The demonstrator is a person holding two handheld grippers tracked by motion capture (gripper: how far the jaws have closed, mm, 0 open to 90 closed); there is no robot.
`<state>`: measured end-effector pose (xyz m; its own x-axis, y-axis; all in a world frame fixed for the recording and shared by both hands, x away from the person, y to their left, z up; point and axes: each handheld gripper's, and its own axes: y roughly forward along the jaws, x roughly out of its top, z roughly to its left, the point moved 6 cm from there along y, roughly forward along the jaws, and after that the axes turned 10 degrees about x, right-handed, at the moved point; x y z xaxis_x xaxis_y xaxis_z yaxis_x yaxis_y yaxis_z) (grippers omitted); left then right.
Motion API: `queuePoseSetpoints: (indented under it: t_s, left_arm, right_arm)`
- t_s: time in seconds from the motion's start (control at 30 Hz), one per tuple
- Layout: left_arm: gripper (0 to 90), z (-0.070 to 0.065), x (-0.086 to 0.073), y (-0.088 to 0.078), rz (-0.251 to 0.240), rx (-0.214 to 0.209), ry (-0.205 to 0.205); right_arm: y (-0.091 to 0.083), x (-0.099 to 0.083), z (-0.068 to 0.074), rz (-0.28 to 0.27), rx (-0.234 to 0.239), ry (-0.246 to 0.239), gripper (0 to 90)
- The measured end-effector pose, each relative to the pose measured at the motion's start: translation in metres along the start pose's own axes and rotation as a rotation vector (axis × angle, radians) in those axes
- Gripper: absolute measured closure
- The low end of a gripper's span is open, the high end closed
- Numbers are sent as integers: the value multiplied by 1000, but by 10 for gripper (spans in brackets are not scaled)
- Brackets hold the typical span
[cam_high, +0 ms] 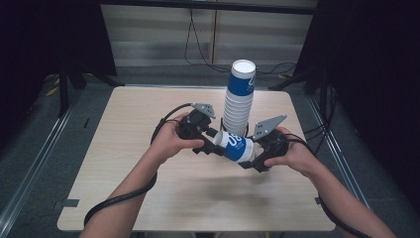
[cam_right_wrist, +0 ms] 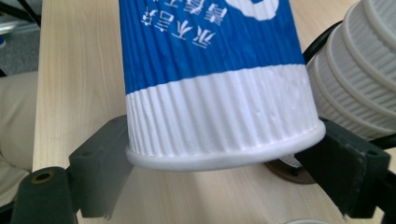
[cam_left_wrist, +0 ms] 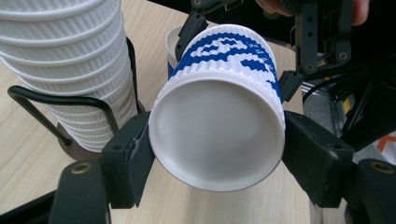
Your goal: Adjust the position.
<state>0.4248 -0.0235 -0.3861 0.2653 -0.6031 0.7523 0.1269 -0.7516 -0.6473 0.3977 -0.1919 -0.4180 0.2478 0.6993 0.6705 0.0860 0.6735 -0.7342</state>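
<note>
A blue and white ribbed paper cup (cam_high: 235,145) lies on its side in the air above the table, held from both ends. My left gripper (cam_high: 214,144) is shut on its base end; in the left gripper view both pads press the bottom edge of the cup (cam_left_wrist: 217,130). My right gripper (cam_high: 253,158) is shut on the rim end. In the right gripper view the white rim of the cup (cam_right_wrist: 215,84) sits between the two jaws, which touch it on both sides. A tall stack of the same cups (cam_high: 238,99) stands just behind.
The stack of cups (cam_left_wrist: 70,60) sits in a black wire holder (cam_left_wrist: 56,100) on a round base at the far middle of the wooden table (cam_high: 148,198). Part of another blue and white cup (cam_left_wrist: 172,46) shows behind the held one. Cables trail toward both forearms.
</note>
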Motion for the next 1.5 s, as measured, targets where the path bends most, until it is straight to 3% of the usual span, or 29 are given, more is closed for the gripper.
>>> queuePoseSetpoints:
  t_s: [0.27,0.6,0.7,0.77,0.83,1.17,1.4,1.5]
  left_arm:
    - [287,-1,-1,3,-1,-13,-7]
    - [293,0,-4,5,-4,-11,11]
    - [278,-1,-6,7,35,28,70]
    - [217,-2,-6,8,71,60,120]
    - [233,-4,-6,8,113,81,159]
    - [210,-10,-4,15,272,147,280]
    - [221,-13,-1,19,346,157,324]
    - [227,-14,0,20,347,134,313]
  right_arm:
    - [3,2,1,-42,5,17,125]
    - [5,1,-1,1,1,4,177]
    - [5,0,-1,38,0,0,184]
    - [5,-2,-3,79,-14,4,186]
    - [5,-3,-3,108,-11,-12,187]
    - [6,1,-2,177,-12,-38,187]
    - [8,1,-2,220,0,-49,186]
    - [9,1,-1,232,2,-55,187]
